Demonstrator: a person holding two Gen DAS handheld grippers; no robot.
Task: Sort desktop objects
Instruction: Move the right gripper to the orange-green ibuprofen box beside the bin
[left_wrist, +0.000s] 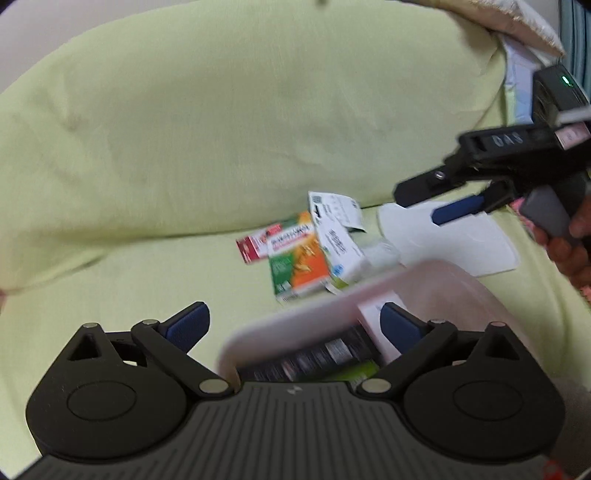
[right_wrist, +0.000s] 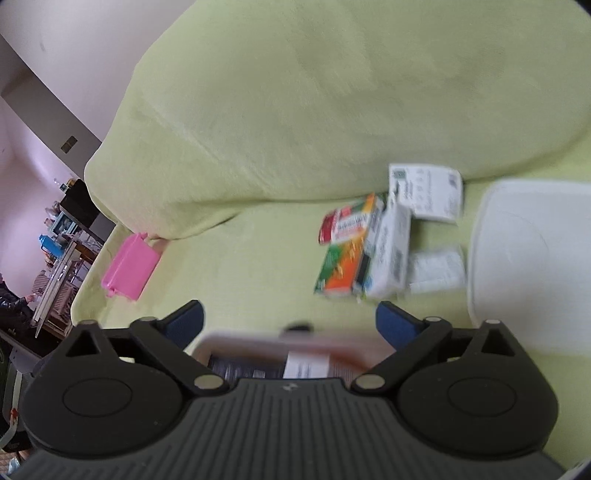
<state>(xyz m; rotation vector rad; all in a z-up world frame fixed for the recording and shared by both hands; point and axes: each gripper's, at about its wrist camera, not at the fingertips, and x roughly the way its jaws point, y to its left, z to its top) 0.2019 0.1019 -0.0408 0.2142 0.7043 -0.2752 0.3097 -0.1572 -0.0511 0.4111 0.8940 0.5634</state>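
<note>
The boxes (left_wrist: 314, 251) lie in a loose heap at the centre of the left view, on the green cover (left_wrist: 221, 129): an orange-and-green one, a white one leaning on it, a red one tucked behind. In the right view the same heap sits right of centre. At lower centre of the left view I see the bin (left_wrist: 424, 284), its pale rim tilted toward the camera, a dark box and a white one already inside, which I take as the sorting target. Its lid (left_wrist: 461, 240) lies flat to the right, off so the bin can take more.

My left gripper (left_wrist: 295, 325) is spread wide, holding nothing, straddling the bin's near rim. My right gripper (right_wrist: 290, 321) also stands wide apart and empty above the bin. A pink case (right_wrist: 129, 269) rests at the left of the right view, well apart from the heap.
</note>
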